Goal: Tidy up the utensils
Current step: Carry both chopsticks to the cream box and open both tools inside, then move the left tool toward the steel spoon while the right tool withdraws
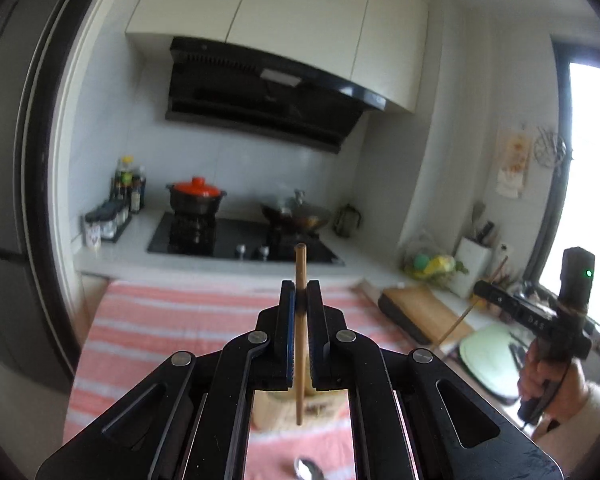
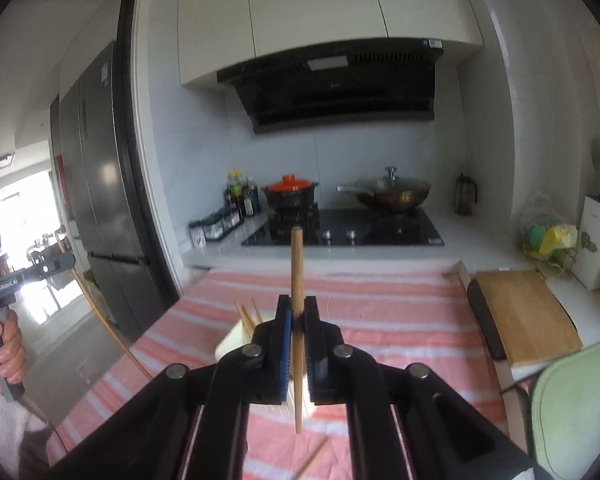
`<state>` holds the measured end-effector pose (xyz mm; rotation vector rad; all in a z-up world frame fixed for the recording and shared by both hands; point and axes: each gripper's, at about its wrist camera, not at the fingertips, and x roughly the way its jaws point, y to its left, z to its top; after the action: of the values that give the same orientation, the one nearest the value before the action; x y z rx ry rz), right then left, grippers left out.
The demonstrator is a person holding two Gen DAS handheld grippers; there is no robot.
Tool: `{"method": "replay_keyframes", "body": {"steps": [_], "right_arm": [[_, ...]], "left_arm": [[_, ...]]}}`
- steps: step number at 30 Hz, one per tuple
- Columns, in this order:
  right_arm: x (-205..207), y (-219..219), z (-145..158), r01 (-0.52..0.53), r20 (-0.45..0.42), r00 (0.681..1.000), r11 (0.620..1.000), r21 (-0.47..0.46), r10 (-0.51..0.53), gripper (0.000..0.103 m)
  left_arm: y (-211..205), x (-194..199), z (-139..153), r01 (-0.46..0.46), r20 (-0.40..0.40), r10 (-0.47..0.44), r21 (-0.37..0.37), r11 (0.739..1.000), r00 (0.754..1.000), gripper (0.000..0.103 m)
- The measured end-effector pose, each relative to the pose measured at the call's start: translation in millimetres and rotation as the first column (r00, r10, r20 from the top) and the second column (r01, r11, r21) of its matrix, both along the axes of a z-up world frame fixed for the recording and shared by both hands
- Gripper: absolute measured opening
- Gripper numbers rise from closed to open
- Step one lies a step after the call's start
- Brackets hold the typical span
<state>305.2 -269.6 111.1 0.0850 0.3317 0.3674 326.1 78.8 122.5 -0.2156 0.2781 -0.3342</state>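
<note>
My left gripper (image 1: pixel 300 286) is shut on a wooden chopstick (image 1: pixel 300 264) that stands upright between the pads, above a wooden holder (image 1: pixel 272 412) on the striped cloth. My right gripper (image 2: pixel 298 302) is shut on another wooden chopstick (image 2: pixel 297 264), also upright, above a white holder (image 2: pixel 236 340) with a few chopsticks in it. A spoon (image 1: pixel 308 470) lies on the cloth below the left gripper. A loose chopstick (image 2: pixel 312 460) lies on the cloth below the right gripper. The right gripper also shows in the left wrist view (image 1: pixel 480 290), the left one in the right wrist view (image 2: pixel 70 262).
A pink striped cloth (image 2: pixel 380 320) covers the table. A wooden cutting board (image 2: pixel 524 312) and a green plate (image 2: pixel 572 400) sit at the right. Behind are the stove (image 2: pixel 340 232) with a red-lidded pot (image 2: pixel 290 192) and a wok (image 2: pixel 392 194). A fridge (image 2: pixel 100 200) stands left.
</note>
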Motion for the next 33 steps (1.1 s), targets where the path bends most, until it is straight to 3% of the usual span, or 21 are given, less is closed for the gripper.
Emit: {"method": "replay_keyframes", "body": {"steps": [4, 9, 11, 15, 17, 19, 21, 24, 27, 28, 30, 33], "right_arm": [[40.1, 21.0, 4.5, -0.019, 0.082, 0.996, 1.0, 0.024, 0.017, 0.006], [108.9, 55.6, -34.9, -0.044, -0.097, 0.995, 0.995, -0.084, 0.036, 0.006], [136.4, 67.9, -54.6, -0.062, -0.186, 0.982, 0.988, -0.142, 0.035, 0.006], [189.1, 83.3, -100.5, -0.127, -0.391, 0.919, 0.976, -0.179, 0.048, 0.006], [205.2, 87.1, -121.9, -0.132, -0.438, 0.898, 0.978, -0.16, 0.05, 0.007], [213.7, 90.6, -136.0, -0.116, -0.473, 0.881, 0.98, -0.161, 0.027, 0.017], [204.6, 85.0, -128.3, -0.07, -0.448, 0.894, 0.989, -0.131, 0.004, 0.02], [167.1, 55.3, -99.1, -0.056, -0.379, 0.925, 0.996, -0.067, 0.026, 0.025], [117.5, 25.1, -75.0, -0.053, -0.31, 0.951, 0.992, -0.117, 0.015, 0.041], [102.8, 15.8, -72.3, -0.057, -0.301, 0.954, 0.987, -0.149, 0.01, 0.047], [67.9, -1.4, -74.5, -0.055, -0.283, 0.959, 0.973, -0.224, -0.011, 0.049], [17.0, -24.0, -105.1, 0.002, -0.272, 0.959, 0.956, -0.293, -0.086, 0.049]], "left_arm": [[-26.2, 49.1, -6.9, -0.019, -0.006, 0.02, 0.055, 0.998, 1.0, 0.004], [-54.6, 116.1, -54.5, 0.019, -0.184, 0.003, 0.12, 0.993, 0.983, 0.004], [-60.1, 139.5, -75.1, 0.045, -0.276, -0.008, 0.13, 0.99, 0.961, 0.004], [-68.0, 182.8, -125.3, 0.065, -0.462, 0.002, 0.13, 0.989, 0.887, 0.005], [-69.4, 195.4, -146.4, 0.057, -0.529, 0.013, 0.116, 0.992, 0.848, 0.018], [-65.4, 190.9, -152.9, 0.05, -0.558, 0.007, 0.087, 0.995, 0.83, 0.026], [-55.8, 173.6, -145.1, 0.062, -0.544, -0.014, 0.071, 0.996, 0.839, 0.039], [-30.7, 128.6, -124.0, 0.069, -0.501, 0.02, 0.158, 0.985, 0.865, 0.066], [-7.1, 78.7, -116.9, 0.078, -0.48, 0.045, 0.232, 0.97, 0.876, 0.082], [0.5, 62.1, -121.1, 0.08, -0.484, 0.049, 0.244, 0.967, 0.873, 0.085], [10.9, 35.3, -137.0, 0.071, -0.503, 0.067, 0.249, 0.966, 0.862, 0.094], [11.9, -4.9, -184.0, 0.016, -0.549, 0.103, 0.208, 0.978, 0.83, 0.094]]}}
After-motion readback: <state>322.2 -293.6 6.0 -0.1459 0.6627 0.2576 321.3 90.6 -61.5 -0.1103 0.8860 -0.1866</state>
